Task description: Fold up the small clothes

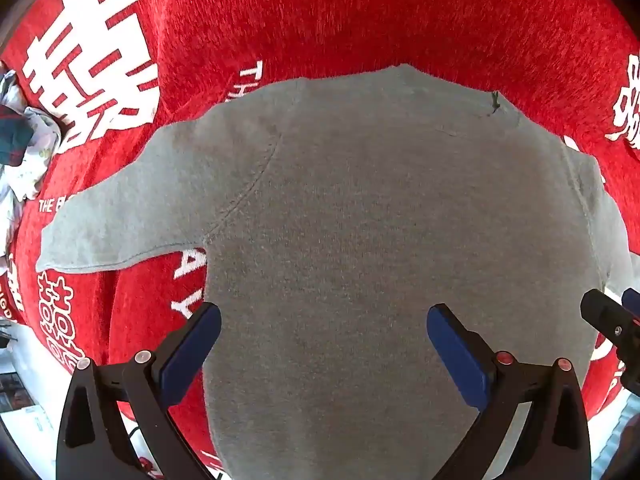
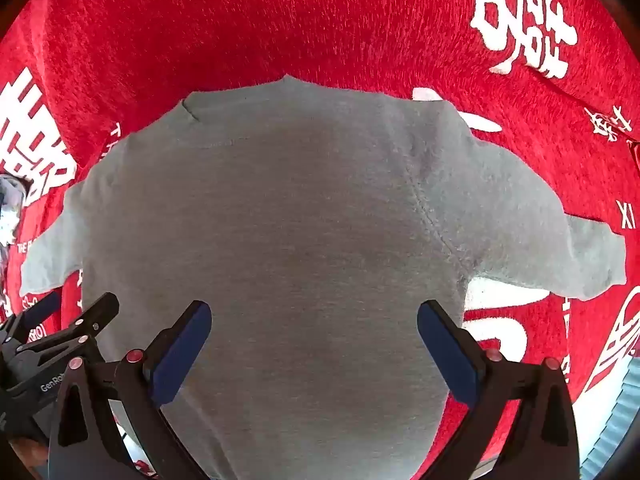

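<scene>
A small grey T-shirt (image 1: pixel 360 220) lies flat on a red cloth with white lettering (image 1: pixel 320 8), collar away from me, both short sleeves spread out. It also shows in the right wrist view (image 2: pixel 280 220). My left gripper (image 1: pixel 324 320) is open and empty, hovering over the shirt's lower left part. My right gripper (image 2: pixel 314 318) is open and empty, hovering over the shirt's lower right part. Each gripper shows at the edge of the other's view: the right one (image 1: pixel 612 320) and the left one (image 2: pixel 68 320).
A crumpled pile of patterned white and teal clothes (image 1: pixel 20 148) lies at the far left on the red cloth (image 2: pixel 320 20). A white surface (image 1: pixel 24 420) shows beyond the cloth's near left edge.
</scene>
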Motion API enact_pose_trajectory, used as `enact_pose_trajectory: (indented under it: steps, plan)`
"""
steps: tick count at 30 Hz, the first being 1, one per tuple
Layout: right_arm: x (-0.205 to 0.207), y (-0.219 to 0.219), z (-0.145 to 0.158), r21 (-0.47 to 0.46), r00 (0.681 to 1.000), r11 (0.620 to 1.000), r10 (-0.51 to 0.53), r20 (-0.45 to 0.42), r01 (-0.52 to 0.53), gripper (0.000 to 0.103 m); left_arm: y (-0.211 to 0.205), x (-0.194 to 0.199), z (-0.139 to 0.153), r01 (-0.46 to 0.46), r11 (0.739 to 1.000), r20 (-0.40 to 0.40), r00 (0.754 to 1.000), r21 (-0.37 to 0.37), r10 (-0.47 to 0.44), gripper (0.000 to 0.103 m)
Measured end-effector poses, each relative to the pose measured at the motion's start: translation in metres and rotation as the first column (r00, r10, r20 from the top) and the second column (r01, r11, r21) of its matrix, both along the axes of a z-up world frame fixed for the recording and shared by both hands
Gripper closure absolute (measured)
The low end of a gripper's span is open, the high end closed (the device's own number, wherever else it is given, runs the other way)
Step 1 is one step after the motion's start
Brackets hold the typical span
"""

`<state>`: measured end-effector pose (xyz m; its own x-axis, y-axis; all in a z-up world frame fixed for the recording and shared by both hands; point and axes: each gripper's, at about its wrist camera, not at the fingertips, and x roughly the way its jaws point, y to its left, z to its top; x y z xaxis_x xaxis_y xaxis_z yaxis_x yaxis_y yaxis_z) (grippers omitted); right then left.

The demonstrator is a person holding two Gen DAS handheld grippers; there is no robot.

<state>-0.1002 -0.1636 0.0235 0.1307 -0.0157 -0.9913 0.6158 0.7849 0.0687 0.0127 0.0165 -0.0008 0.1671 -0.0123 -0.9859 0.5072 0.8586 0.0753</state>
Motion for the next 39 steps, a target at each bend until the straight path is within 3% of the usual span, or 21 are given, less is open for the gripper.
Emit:
enact_pose_trajectory:
  steps: [19, 39]
  plan:
    - [-0.001, -0.004, 0.016, -0.056, 0.999, 0.998, -0.007, 0.036, 0.009, 0.0, 0.001, -0.005, 0.029, 0.004, 0.999, 0.057, 0.998, -0.05, -0.001, 0.0]
    - [-0.01, -0.003, 0.02, -0.074, 0.999, 0.997, -0.012, 0.033, 0.014, 0.0, -0.004, -0.011, 0.033, 0.003, 0.998, 0.06, 0.998, -0.057, 0.001, 0.0]
